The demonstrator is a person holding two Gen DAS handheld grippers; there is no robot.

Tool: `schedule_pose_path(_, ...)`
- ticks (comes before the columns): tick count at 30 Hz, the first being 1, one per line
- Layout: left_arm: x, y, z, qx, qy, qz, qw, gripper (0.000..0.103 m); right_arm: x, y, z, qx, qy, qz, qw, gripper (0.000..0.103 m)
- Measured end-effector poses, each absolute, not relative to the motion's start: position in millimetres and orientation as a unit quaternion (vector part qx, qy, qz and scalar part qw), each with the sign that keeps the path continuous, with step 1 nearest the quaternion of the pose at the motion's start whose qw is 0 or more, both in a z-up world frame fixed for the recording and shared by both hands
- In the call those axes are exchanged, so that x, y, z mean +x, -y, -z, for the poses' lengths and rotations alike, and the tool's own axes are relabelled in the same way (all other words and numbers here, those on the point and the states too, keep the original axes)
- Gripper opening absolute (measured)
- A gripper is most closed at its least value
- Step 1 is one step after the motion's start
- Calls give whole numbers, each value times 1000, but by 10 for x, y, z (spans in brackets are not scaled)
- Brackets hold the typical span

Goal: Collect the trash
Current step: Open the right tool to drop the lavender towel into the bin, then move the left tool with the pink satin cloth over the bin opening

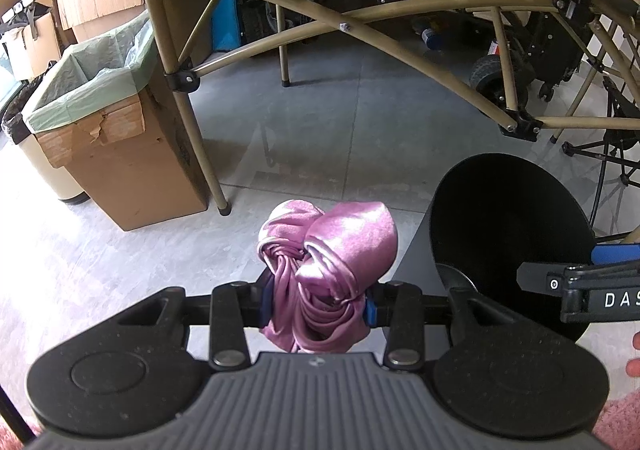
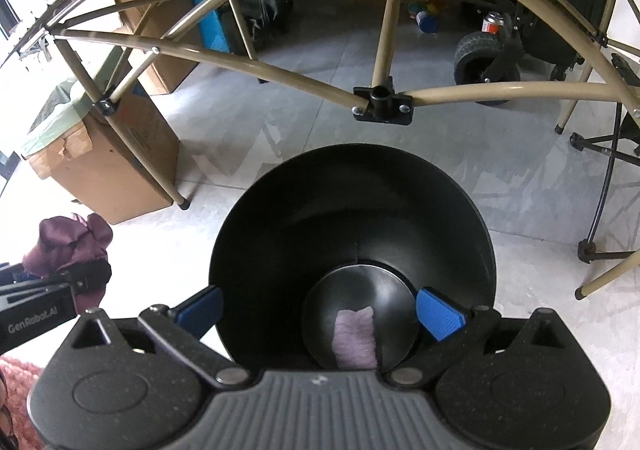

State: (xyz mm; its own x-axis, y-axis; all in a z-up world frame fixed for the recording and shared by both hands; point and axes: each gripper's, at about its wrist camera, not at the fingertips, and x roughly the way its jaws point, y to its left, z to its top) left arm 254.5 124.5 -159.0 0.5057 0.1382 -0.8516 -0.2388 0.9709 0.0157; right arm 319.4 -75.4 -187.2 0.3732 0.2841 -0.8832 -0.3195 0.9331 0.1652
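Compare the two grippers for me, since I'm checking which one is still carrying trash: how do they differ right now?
The left gripper is shut on a knotted pink satin cloth; the right gripper stands wide open, holding nothing. The left gripper hangs over bare floor, while the right gripper's blue pads straddle the mouth of the black bin, where a pale purple piece lies. Both point steeply downward.

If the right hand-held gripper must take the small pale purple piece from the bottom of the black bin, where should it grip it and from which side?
Grip the pale purple piece across its narrow width, coming straight down through the open top of the black bin. It seems to lie flat on the bin's floor, enclosed by tall walls, so probably no sideways approach is possible. The right hand-held gripper is already open above it.
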Motion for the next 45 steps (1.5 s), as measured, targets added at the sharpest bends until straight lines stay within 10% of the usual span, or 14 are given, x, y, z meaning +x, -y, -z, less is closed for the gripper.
schedule_pose_path(45,2899,144,1421,10,-489,9,872,40,2989,2211,1749,57,-495,-59,865,103)
